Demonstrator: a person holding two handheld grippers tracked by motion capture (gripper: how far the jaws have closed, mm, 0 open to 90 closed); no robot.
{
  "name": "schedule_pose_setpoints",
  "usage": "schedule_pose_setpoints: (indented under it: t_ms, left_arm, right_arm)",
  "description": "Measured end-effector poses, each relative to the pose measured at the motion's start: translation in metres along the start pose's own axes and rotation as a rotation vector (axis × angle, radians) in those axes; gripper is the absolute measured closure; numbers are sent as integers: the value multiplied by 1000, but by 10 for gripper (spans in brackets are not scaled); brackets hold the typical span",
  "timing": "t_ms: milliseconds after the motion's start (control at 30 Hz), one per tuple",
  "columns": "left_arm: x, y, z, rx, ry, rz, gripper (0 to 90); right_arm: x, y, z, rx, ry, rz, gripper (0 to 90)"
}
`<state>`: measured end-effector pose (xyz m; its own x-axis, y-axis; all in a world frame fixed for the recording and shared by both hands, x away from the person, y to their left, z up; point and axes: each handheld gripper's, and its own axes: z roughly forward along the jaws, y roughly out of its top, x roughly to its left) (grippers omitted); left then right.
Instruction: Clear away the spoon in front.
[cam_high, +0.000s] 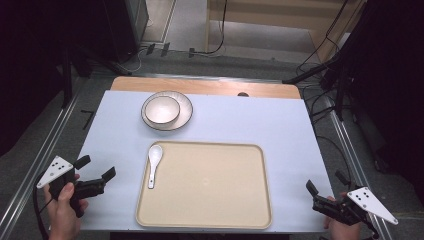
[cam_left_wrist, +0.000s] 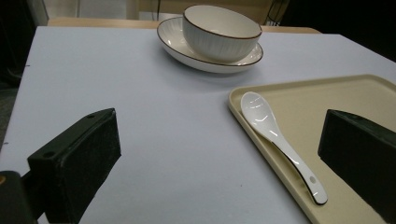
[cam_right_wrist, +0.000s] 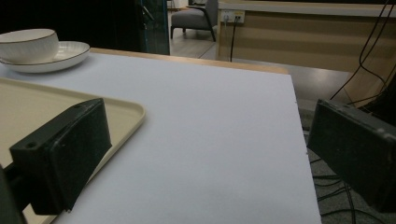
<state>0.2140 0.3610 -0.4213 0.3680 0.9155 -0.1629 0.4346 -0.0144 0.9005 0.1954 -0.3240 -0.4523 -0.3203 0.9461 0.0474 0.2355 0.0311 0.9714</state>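
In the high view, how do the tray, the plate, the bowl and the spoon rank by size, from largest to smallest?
1. tray, clearly largest.
2. plate.
3. bowl, sitting on the plate and within its rim.
4. spoon, about as long as the bowl is wide, but far thinner, so smallest in area.

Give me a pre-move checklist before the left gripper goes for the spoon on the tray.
1. Left gripper open and holding nothing: ok, jaws stand wide apart.
2. Spoon free to grasp: ok, it lies alone along the left side of the tray, bowl end toward the far edge.
3. Path from left gripper to spoon: ok, bare table lies between them.
4. Right gripper out of the way: ok, open, at the table's right near corner.
5. Bowl settled: ok, it sits upright in the plate, beyond the tray.
6. Whether the spoon handle lies flat on the tray: cannot tell.
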Motion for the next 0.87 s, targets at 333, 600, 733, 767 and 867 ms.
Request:
schedule_pose_setpoints:
  t_ms: [333,600,733,767,867]
  left_arm:
    - [26,-5,-14,-3,47,-34,0]
    - [31,-5,-18,-17,45,-42,0]
    - [28,-5,-16,-8,46,-42,0]
    - [28,-5,-16,-7,44,-44,0]
    - [28,-4,-16,-11,39,-59,0]
  right_arm:
    - [-4,1,-1,-4,-10,3,0]
    - [-5,1,-1,-5,-10,5,0]
    - [-4,1,-1,-3,-9,1,0]
    - [-4,1,-1,-3,-9,1,0]
    - [-4,1,0,-6,-9,-2,0]
